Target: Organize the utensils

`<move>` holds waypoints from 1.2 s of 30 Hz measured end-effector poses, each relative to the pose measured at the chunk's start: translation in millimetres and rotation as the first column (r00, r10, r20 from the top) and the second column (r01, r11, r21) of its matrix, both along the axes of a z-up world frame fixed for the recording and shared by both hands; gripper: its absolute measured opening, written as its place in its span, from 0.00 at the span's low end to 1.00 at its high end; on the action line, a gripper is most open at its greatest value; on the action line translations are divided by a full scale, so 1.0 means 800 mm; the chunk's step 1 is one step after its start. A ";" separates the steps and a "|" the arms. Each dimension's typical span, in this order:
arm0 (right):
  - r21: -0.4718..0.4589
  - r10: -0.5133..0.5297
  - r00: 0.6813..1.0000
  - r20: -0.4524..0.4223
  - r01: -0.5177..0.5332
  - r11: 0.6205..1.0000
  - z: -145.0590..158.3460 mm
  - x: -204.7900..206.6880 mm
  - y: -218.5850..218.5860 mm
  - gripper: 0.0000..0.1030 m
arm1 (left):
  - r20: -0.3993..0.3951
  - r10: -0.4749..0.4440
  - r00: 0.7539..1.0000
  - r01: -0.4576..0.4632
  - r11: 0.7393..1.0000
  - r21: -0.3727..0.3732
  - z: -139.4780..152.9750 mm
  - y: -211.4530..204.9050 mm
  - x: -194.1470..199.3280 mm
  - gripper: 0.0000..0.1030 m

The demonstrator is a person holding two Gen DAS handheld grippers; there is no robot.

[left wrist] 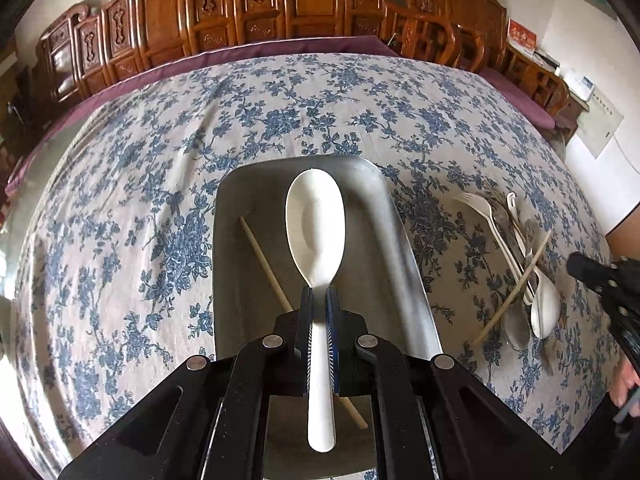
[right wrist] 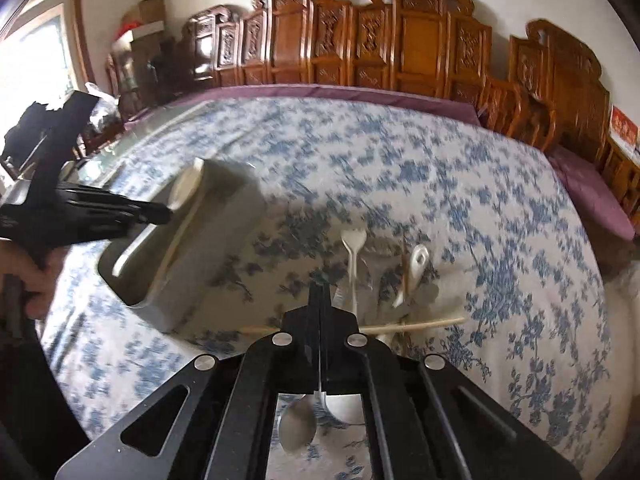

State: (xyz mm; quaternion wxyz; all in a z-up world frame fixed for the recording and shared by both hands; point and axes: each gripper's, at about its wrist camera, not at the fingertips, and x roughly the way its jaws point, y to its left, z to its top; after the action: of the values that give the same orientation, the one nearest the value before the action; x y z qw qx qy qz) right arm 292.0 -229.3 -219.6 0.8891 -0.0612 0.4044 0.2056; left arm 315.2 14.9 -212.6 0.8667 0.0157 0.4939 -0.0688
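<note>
My left gripper [left wrist: 319,294] is shut on a white plastic spoon [left wrist: 316,224] by its handle, bowl forward, over a grey metal tray [left wrist: 400,240]. A wooden chopstick [left wrist: 266,264] lies in the tray. To the right, a pile of utensils lies on the cloth: a white fork [left wrist: 478,210], metal spoons [left wrist: 516,328], a white spoon [left wrist: 544,306] and a chopstick [left wrist: 516,286]. My right gripper [right wrist: 320,288] is shut, with a thin metal spoon [right wrist: 298,428] handle between the fingers; the pile [right wrist: 400,280] lies just ahead. The tray [right wrist: 192,264] is to its left.
The table carries a white cloth with blue flowers [left wrist: 280,120]. Carved wooden chairs [left wrist: 256,4] line the far edge. The right gripper's body [left wrist: 612,284] shows at the right edge of the left wrist view; the left gripper [right wrist: 80,208] shows at the left of the right wrist view.
</note>
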 end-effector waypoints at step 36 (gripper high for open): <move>-0.203 -0.062 0.972 -0.228 0.015 0.979 -0.076 -0.033 0.027 0.04 | 0.103 -0.032 0.994 0.043 0.993 -0.111 0.028 0.031 -0.029 0.06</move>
State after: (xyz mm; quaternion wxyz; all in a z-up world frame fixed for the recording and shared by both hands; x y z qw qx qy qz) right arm 265.9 -207.9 -280.5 0.8287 -0.1180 0.5255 0.1525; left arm 292.3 39.9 -190.5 0.8887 -0.0205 0.4442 -0.1122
